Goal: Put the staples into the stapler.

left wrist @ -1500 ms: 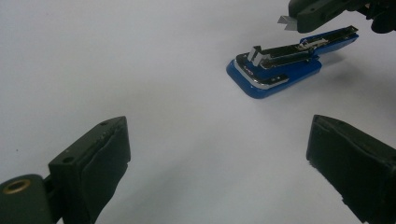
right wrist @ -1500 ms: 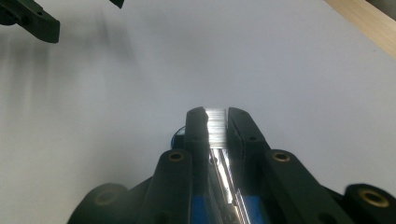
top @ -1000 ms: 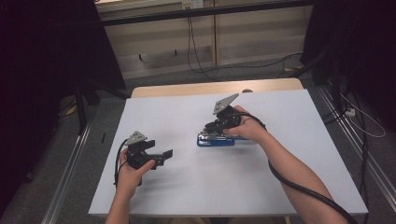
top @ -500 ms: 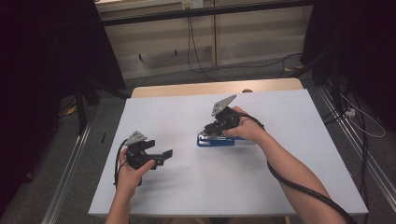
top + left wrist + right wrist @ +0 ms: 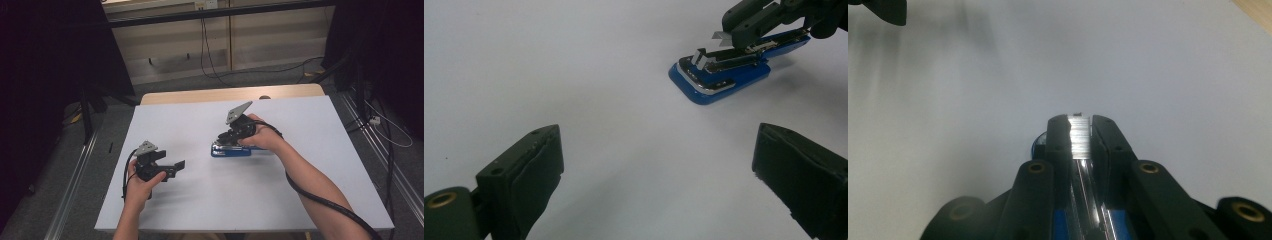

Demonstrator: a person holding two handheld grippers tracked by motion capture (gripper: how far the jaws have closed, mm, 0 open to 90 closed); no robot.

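Observation:
A blue stapler [image 5: 231, 150] lies near the middle of the white table [image 5: 200, 120], its metal staple channel [image 5: 716, 62] showing. My right gripper [image 5: 226, 138] points down at it and is shut on a short silvery strip of staples [image 5: 1079, 136], held right over the channel. In the left gripper view the same strip [image 5: 722, 36] shows in the right gripper [image 5: 744, 27] above the stapler [image 5: 724, 80]. My left gripper [image 5: 177, 168] hovers at the table's left, aimed toward the stapler. It is open with nothing between its jaws [image 5: 659, 170].
A wooden tabletop edge [image 5: 200, 96] runs behind the white sheet. Cables [image 5: 210, 65] lie on the floor beyond, and metal rails [image 5: 75, 175] flank the table. A black cable [image 5: 320, 200] trails from the right gripper along the forearm.

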